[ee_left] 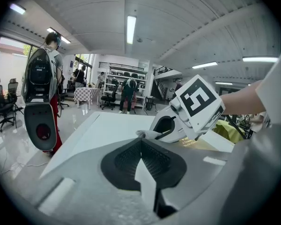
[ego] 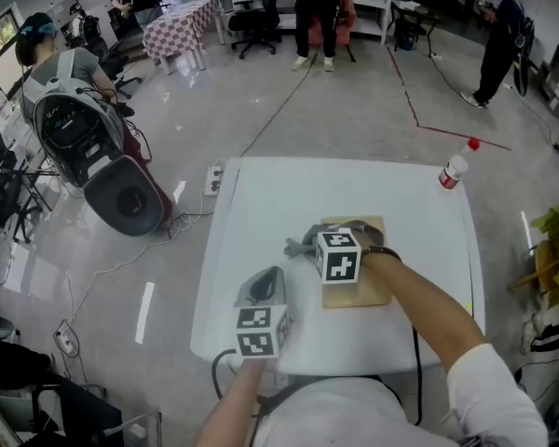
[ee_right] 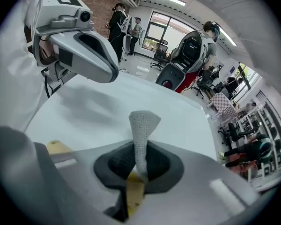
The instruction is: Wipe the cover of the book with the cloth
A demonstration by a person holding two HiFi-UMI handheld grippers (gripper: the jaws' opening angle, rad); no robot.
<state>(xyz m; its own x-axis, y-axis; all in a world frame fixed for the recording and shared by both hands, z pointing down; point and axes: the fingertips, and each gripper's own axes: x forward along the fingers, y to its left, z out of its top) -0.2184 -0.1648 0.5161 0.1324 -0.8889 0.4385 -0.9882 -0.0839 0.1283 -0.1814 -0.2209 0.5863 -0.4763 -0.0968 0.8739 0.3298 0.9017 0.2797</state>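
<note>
A tan book [ego: 369, 289] lies flat on the white table [ego: 261, 198], a bit right of the middle. The right gripper [ego: 315, 242] is over the far left part of the book. Its jaws are closed tight on a grey cloth [ee_right: 143, 123], and the cloth sticks up out of them in a thin fold. In the head view the cloth [ego: 295, 246] pokes out past the book's left edge. It may be touching the cover, but the gripper hides that spot.

The left gripper [ego: 268, 277] is left of the book and nearer to the person, over bare table. Its jaws [ee_left: 141, 142] are pressed together with nothing between them.

A small bottle [ego: 455, 169] with a red cap stands at the far right corner of the table, well apart from the book.
</note>
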